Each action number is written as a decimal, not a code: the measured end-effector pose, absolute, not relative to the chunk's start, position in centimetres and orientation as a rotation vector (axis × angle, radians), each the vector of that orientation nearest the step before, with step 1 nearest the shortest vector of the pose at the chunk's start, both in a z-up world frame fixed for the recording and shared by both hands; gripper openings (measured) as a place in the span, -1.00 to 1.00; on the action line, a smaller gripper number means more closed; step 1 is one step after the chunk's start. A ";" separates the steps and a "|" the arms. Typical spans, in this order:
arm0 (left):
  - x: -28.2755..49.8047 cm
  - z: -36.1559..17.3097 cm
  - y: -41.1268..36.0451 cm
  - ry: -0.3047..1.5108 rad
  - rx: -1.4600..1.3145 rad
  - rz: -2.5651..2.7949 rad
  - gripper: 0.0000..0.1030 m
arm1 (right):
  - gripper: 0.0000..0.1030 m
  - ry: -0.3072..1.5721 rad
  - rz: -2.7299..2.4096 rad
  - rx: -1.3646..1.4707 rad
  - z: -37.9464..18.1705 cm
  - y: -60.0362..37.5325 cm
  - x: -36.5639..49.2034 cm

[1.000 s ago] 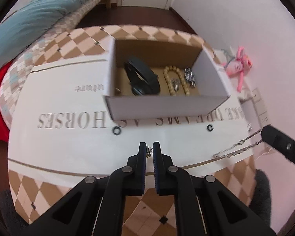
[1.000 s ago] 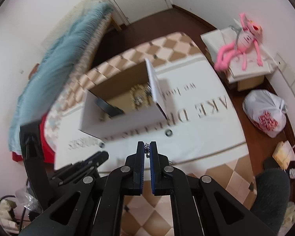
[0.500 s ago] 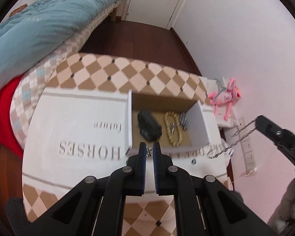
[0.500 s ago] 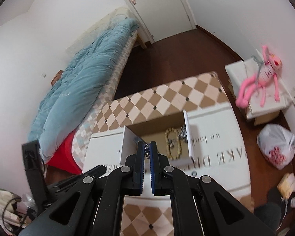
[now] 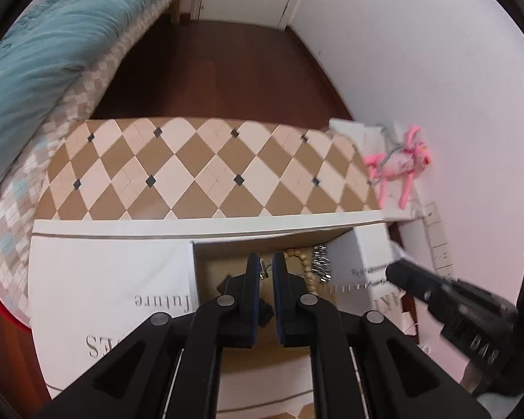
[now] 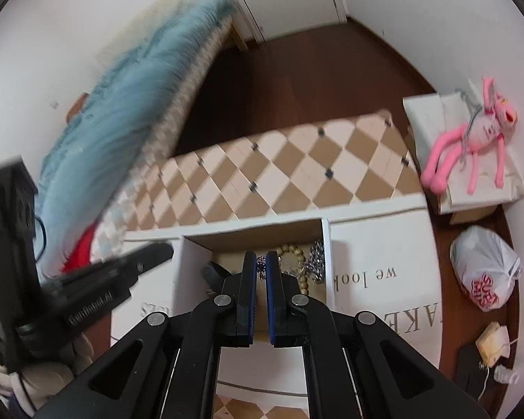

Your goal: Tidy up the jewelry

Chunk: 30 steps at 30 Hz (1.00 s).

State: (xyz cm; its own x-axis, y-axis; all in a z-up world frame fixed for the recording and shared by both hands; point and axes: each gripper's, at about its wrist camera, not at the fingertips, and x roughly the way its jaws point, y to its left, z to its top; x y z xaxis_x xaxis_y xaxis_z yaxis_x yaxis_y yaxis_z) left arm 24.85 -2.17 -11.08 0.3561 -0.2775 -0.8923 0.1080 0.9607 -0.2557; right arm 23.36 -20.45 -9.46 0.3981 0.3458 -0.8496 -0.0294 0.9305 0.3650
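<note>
An open cardboard box (image 5: 206,272) (image 6: 326,244) stands on the white printed cloth. It holds a wooden bead bracelet (image 5: 298,262) (image 6: 293,253), a silver chain piece (image 5: 320,256) (image 6: 316,262) and a black item (image 6: 213,272). My left gripper (image 5: 266,267) is shut on one end of a thin silver chain, whose clasp (image 5: 263,269) shows between the tips. My right gripper (image 6: 261,265) is shut on the other end (image 6: 261,267). The chain (image 5: 353,285) hangs between them over the box. Both grippers hover above the box.
The cloth (image 5: 104,279) covers a checkered table (image 5: 206,171). A bed with a blue duvet (image 5: 52,35) is at the left. A pink plush toy (image 6: 471,139) lies on a box at the right, with a white plastic bag (image 6: 485,269) on the floor.
Both grippers have carried the chain from the table's front edge up and forward to above the open box, and come closer together.
</note>
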 end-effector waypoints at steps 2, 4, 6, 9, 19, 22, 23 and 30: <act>25.9 -12.0 -2.4 1.213 -0.147 -0.242 -0.87 | -0.89 1.205 0.249 0.299 -11.1 -20.2 24.3; 26.6 -12.8 -2.6 1.240 -0.125 -0.213 -0.85 | -0.88 1.270 0.236 0.302 -12.8 -20.2 25.0; 26.9 -13.1 -2.6 1.248 -0.093 -0.183 -0.76 | -0.84 1.309 0.209 0.282 -14.0 -20.4 25.4; 26.2 -12.6 -2.0 1.219 -0.084 -0.141 -0.06 | -0.38 1.313 0.183 0.270 -14.3 -21.0 25.3; 22.7 -12.0 0.0 1.111 -0.020 -0.018 1.00 | 0.90 1.279 0.053 0.015 -13.6 -20.3 23.7; 21.6 -12.3 0.2 1.107 -0.012 0.001 1.00 | 0.90 1.283 0.051 -0.037 -14.0 -19.5 22.9; 21.3 -12.3 0.2 1.108 -0.017 0.003 1.00 | 0.90 1.284 0.057 -0.037 -14.0 -19.3 22.8; 18.8 -10.6 0.6 1.068 -0.025 0.015 1.00 | 0.97 1.248 0.061 -0.043 -12.8 -18.8 21.1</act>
State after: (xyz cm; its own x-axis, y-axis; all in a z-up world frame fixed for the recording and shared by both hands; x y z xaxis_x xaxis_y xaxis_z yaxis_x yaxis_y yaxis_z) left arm 18.84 0.63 -10.62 0.4818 0.0003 -0.8763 -0.0248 0.9996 -0.0133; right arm 21.13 -18.84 -12.81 0.3158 0.0226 -0.9486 -0.0694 0.9976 0.0006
